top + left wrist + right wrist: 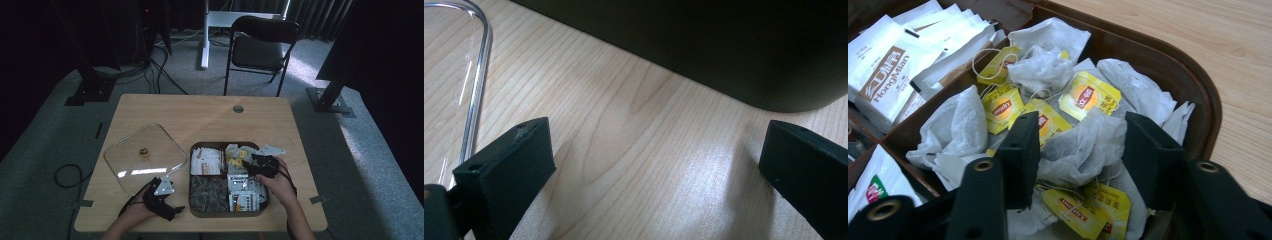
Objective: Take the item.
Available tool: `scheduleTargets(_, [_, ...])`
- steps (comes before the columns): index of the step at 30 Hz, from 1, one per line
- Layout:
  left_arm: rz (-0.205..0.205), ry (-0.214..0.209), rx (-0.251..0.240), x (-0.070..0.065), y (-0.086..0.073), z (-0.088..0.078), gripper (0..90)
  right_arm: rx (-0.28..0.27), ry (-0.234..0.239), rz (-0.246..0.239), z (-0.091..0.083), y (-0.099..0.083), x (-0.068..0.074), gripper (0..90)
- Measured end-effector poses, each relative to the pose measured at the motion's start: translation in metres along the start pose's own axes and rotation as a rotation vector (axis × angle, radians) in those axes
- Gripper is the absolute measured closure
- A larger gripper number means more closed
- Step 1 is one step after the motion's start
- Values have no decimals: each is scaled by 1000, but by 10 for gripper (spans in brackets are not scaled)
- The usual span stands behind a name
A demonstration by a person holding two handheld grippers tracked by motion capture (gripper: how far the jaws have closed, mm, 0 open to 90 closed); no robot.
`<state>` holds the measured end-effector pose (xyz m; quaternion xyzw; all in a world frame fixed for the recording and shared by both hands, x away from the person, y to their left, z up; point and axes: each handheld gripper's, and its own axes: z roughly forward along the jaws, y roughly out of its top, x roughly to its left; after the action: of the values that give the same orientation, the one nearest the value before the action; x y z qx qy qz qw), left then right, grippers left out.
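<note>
A dark brown tray with four compartments sits near the table's front edge. Its far right compartment holds several white tea bags with yellow tags. My right gripper reaches into that compartment from the right. In the right gripper view its jaws close on one crumpled tea bag, and both pads touch its sides. My left gripper rests low on the table left of the tray. Its jaws stand wide apart over bare wood, with nothing between them.
A clear glass lid with a small knob lies flat left of the tray; its rim is beside my left jaw. White sachets fill the far left compartment, and dark packets and printed packets fill the near ones. The tray's dark wall rises ahead of the left gripper.
</note>
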<state>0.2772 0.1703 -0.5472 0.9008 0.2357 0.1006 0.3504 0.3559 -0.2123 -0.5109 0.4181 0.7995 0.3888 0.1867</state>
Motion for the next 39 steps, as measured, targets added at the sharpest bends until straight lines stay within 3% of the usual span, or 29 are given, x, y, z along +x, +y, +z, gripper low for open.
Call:
scheduleTargets(2, [0, 0, 0, 0, 0, 0, 12, 4, 6, -3, 0, 0, 0, 561])
scheduleTargets(5, [0, 0, 0, 0, 0, 0, 12, 17, 21, -18, -1, 0, -2, 711])
scheduleTargets(7, [0, 0, 0, 0, 0, 0, 12, 18, 7, 17, -2, 0, -3, 854])
scheduleTargets(9, [0, 0, 0, 0, 0, 0, 12, 8, -3, 16, -4, 0, -4, 895])
scheduleTargets(16, [0, 0, 0, 0, 0, 0, 12, -24, 8, 27, -12, 0, -5, 900])
scheduleTargets(27, [-3, 3, -1, 0, 0, 0, 12, -129, 16, 26, -30, 7, -1, 900])
scheduleTargets(30, [-1, 3, 0, 0, 0, 0, 12, -169, 20, 58, -34, 7, -1, 900])
scheduleTargets(39, [-2, 3, -1, 0, 0, 0, 12, -256, 12, 60, -46, 9, -1, 900])
